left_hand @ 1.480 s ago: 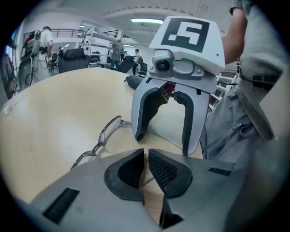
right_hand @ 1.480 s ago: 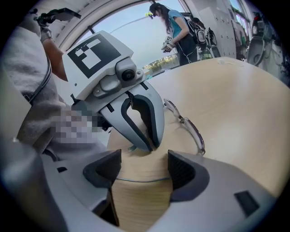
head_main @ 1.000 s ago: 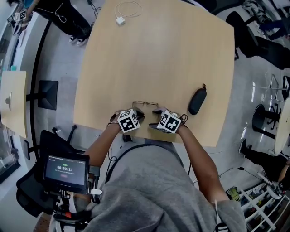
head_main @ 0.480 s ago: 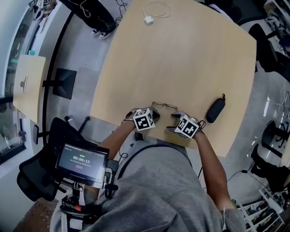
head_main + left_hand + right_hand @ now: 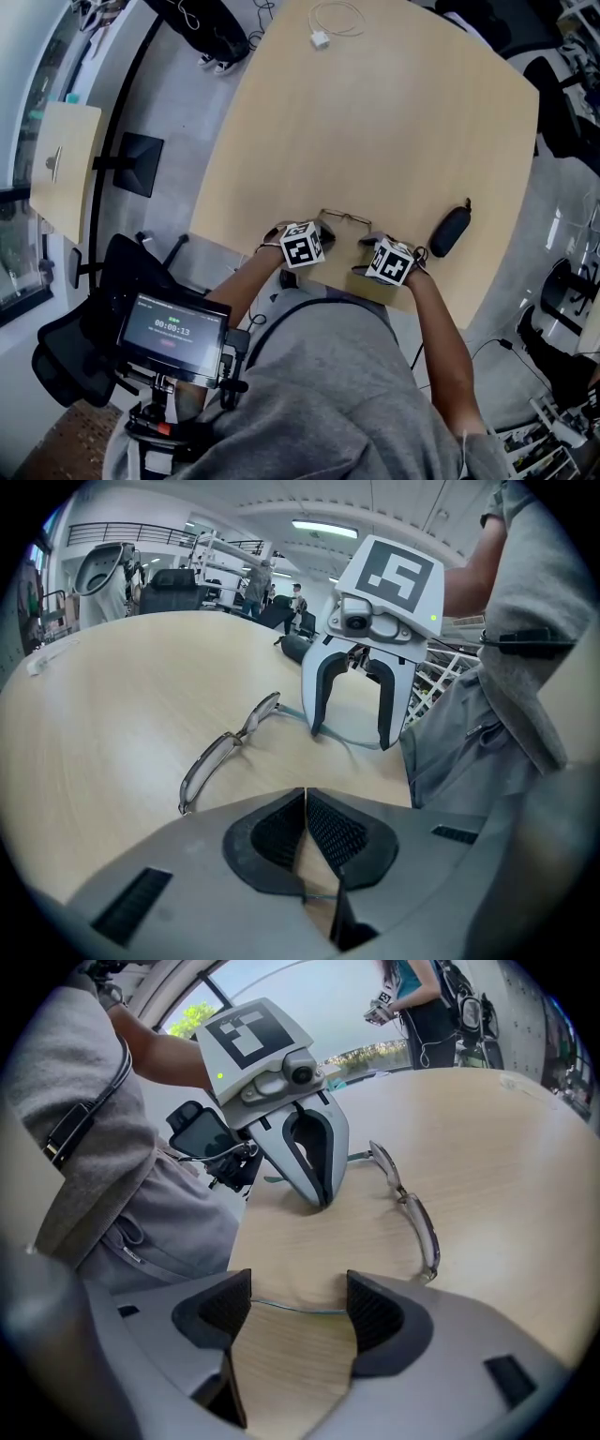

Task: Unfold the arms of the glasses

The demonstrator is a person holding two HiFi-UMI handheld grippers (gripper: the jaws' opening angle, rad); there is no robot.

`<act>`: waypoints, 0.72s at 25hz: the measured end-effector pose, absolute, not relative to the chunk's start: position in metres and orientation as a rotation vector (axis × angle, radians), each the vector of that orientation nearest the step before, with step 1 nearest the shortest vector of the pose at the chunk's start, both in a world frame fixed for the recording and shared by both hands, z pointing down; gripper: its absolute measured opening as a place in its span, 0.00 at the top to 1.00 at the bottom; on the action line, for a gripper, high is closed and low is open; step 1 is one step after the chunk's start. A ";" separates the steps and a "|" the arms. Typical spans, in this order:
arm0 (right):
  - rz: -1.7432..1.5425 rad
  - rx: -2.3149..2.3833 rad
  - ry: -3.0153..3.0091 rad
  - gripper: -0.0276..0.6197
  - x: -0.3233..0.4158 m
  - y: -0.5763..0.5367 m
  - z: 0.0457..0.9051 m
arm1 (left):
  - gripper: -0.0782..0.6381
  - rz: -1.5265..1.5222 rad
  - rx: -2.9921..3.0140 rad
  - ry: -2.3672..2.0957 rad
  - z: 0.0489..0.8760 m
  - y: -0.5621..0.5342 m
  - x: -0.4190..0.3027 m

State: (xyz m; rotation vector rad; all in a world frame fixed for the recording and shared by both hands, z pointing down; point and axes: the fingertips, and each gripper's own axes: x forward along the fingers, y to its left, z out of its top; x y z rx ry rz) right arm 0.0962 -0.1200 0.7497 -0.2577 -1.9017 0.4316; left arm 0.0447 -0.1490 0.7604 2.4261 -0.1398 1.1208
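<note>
Thin-framed glasses lie on the pale wooden table near its front edge, lenses upright, both teal arms pointing toward me. My left gripper is shut, with one thin teal arm pinched low between its pads; the right gripper view shows it closed beside the frame. My right gripper is open, and the other arm runs straight across the gap between its pads. In the head view the left gripper and right gripper sit side by side just behind the glasses.
A dark glasses case lies to the right of the grippers. A white charger with coiled cable rests at the table's far edge. A screen on a stand and a black chair are at my left, off the table.
The head view has shifted, so the table sits further right in frame. Both grippers stay at the glasses with no visible change of grip.
</note>
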 end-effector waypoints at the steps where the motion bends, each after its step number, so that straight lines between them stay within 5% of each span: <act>1: 0.431 -0.266 -1.897 0.46 0.096 -0.119 0.750 | 0.88 1.119 2.423 -0.143 0.761 -0.149 0.044; 15: 0.624 -0.047 -2.121 0.47 0.065 -0.178 0.716 | 0.88 0.810 2.507 -0.260 0.710 -0.195 0.044; 16: 0.643 0.009 -2.160 0.51 0.064 -0.189 0.705 | 0.88 0.786 2.525 -0.280 0.700 -0.201 0.044; 18: 0.679 0.148 -2.243 0.92 0.062 -0.204 0.677 | 0.88 0.745 2.563 -0.320 0.676 -0.201 0.043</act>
